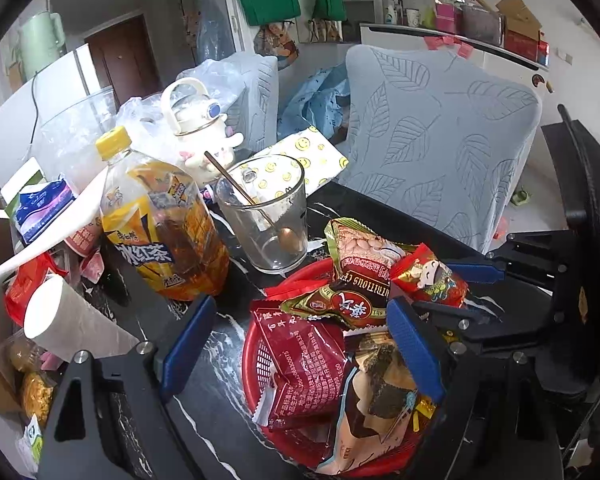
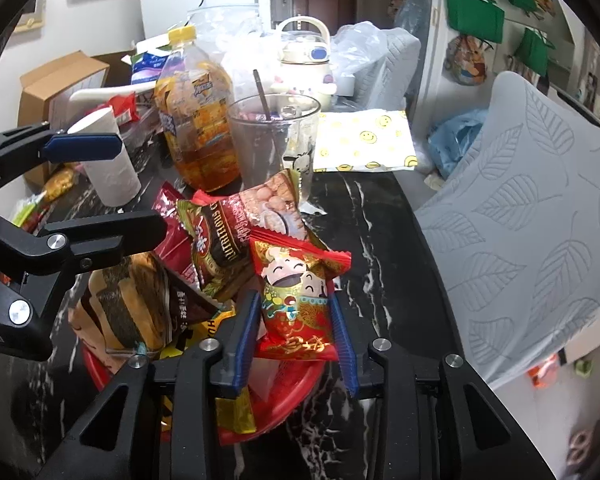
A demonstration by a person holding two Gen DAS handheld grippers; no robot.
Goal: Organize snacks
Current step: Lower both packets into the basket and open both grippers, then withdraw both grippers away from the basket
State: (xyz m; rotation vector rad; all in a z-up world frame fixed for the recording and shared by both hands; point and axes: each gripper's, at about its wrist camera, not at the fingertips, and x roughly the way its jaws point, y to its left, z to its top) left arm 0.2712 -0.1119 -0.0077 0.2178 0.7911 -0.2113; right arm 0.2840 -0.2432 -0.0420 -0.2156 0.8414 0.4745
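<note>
Right gripper [image 2: 296,320], nearest the right wrist camera, is clamping a red cartoon-print snack packet [image 2: 300,292] between its blue pads, holding it over the near rim of the red basket [image 2: 284,408]. The packet is leaning against a peanut packet [image 2: 240,228] heaped in the basket beside a seaweed snack bag [image 2: 136,304] and a dark red pouch [image 1: 304,364]. Left gripper [image 1: 300,340] is standing wide, one finger over the basket and the other over the dark marble worktop [image 2: 364,216]. Behind the basket, a glass with a spoon [image 1: 266,216] and an iced tea bottle [image 1: 160,220] are standing upright.
</note>
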